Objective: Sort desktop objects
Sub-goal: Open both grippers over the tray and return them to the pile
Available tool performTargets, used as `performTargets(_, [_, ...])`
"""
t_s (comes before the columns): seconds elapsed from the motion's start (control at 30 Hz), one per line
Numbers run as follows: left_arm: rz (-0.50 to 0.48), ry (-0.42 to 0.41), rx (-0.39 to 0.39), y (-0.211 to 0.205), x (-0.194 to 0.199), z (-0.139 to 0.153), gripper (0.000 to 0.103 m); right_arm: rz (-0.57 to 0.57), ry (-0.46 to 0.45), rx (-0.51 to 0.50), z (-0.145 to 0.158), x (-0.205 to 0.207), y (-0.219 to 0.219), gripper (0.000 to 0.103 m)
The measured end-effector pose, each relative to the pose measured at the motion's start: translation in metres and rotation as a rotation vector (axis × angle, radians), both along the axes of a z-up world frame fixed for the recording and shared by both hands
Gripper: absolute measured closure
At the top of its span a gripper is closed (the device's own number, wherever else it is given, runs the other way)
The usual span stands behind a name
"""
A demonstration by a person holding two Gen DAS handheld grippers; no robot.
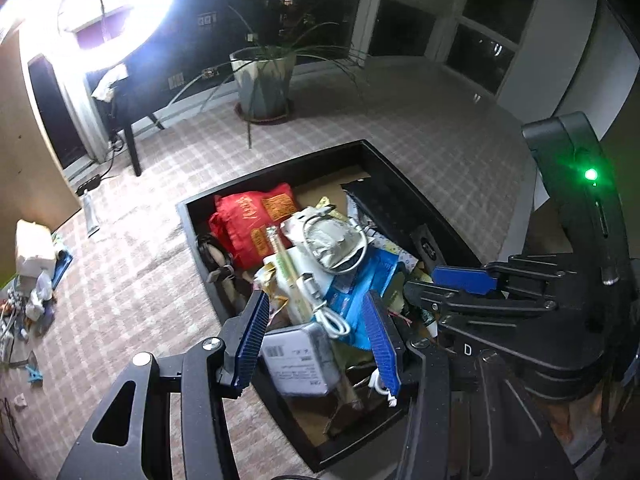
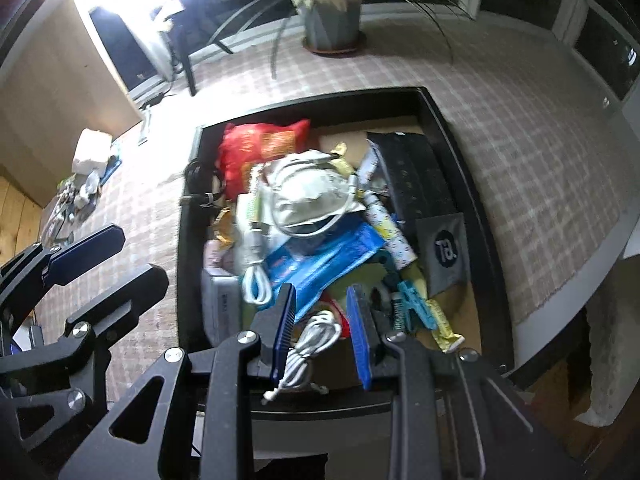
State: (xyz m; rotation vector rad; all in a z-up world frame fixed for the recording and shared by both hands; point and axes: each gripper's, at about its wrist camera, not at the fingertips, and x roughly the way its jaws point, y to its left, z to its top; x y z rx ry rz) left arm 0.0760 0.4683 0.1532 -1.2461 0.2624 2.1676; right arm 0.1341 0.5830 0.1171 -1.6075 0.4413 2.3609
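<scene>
My right tool (image 2: 322,328) sits narrow around a coiled white cable (image 2: 310,344) at the near end of the black tray (image 2: 448,120), not clearly clamped; loose loops could snag the blue packet (image 2: 332,256) and drag it out. My left tool (image 1: 316,344) hangs wide over the grey box (image 1: 298,356) and may collide.

Open floor: carpet (image 1: 132,280) left of my black tray (image 2: 492,248).
Blocked: tray interior, piled clutter to the walls.
</scene>
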Motion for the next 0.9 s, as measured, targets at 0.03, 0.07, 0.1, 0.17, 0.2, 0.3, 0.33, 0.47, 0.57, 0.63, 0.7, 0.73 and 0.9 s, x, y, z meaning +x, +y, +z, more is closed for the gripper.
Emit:
performTargets(0.03, [0.009, 0.000, 0.001, -0.005, 0.000, 0.000, 0.056, 0.009, 0.002, 0.001, 0.001, -0.001, -0.005, 0.076])
performTargets(0.07, [0.017, -0.003, 0.003, -0.008, -0.001, 0.000, 0.056, 0.018, 0.004, 0.001, 0.002, -0.003, -0.009, 0.076])
performTargets(0.1, [0.025, -0.007, 0.007, -0.013, -0.002, 0.000, 0.056, 0.027, 0.004, 0.000, 0.003, -0.005, -0.013, 0.076])
performTargets(0.17, [0.047, -0.013, 0.009, -0.022, -0.004, -0.001, 0.056, 0.047, 0.002, -0.001, 0.003, -0.010, -0.022, 0.076])
performTargets(0.2, [0.055, -0.015, 0.010, -0.028, -0.005, -0.001, 0.056, 0.053, 0.001, -0.001, 0.003, -0.012, -0.026, 0.076])
performTargets(0.3, [0.093, -0.019, 0.005, -0.047, -0.010, -0.003, 0.056, 0.082, -0.004, -0.004, 0.002, -0.021, -0.041, 0.076])
performTargets(0.33, [0.112, -0.023, 0.002, -0.055, -0.013, -0.005, 0.056, 0.091, -0.005, -0.005, 0.002, -0.024, -0.046, 0.076])
performTargets(0.47, [0.187, -0.045, -0.001, -0.089, -0.025, -0.012, 0.056, 0.138, -0.009, -0.014, -0.001, -0.038, -0.071, 0.076])
performTargets(0.57, [0.244, -0.056, -0.004, -0.118, -0.034, -0.018, 0.056, 0.182, -0.009, -0.019, -0.002, -0.052, -0.092, 0.077])
performTargets(0.63, [0.289, -0.062, -0.009, -0.139, -0.040, -0.021, 0.056, 0.211, -0.006, -0.024, -0.002, -0.061, -0.106, 0.077])
performTargets(0.7, [0.335, -0.073, -0.011, -0.162, -0.046, -0.025, 0.056, 0.246, 0.000, -0.030, 0.000, -0.074, -0.122, 0.077])
performTargets(0.73, [0.360, -0.079, -0.011, -0.174, -0.048, -0.027, 0.056, 0.261, 0.002, -0.032, 0.001, -0.079, -0.130, 0.077])
performTargets(0.9, [0.493, -0.101, -0.020, -0.238, -0.063, -0.037, 0.056, 0.372, 0.003, -0.039, 0.003, -0.116, -0.178, 0.077])
